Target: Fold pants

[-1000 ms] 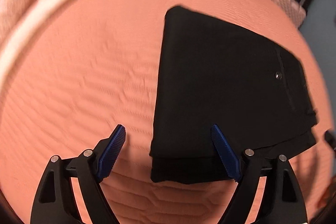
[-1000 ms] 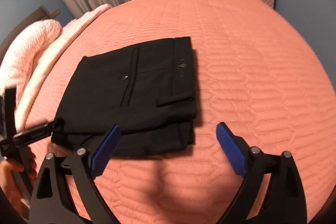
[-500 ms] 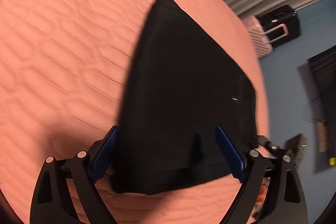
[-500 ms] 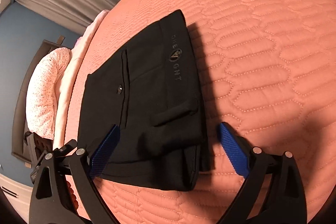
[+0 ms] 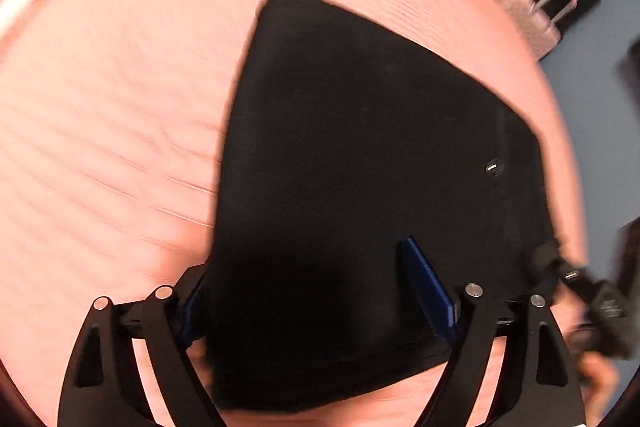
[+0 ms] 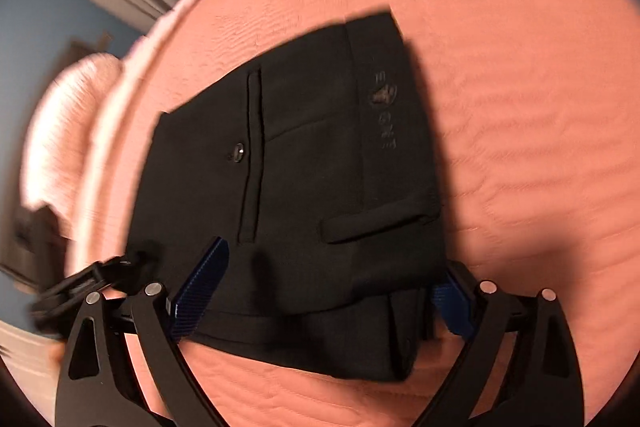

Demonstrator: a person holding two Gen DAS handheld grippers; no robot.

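Just one folded pants (image 6: 304, 187), two open tools.

A bed with a salmon-pink quilted cover (image 6: 520, 75) fills the room. Folded black trousers (image 6: 320, 187) lie flat on it. A pale pink fuzzy blanket (image 6: 72, 115) sits at its edge.

We are looking at black pants (image 6: 304, 195) lying folded into a compact, roughly rectangular stack on the salmon quilted bedspread (image 6: 520, 87). The top layer is showing a welt pocket with 1 small button (image 6: 237, 153), a belt loop (image 6: 372, 223) and faint printed lettering along the waistband, which is lying toward the right. At the near edge, lower folded layers are sticking out a little past the top one. In the left wrist view the pants (image 5: 360, 167) are appearing as a flat dark slab, blurred.
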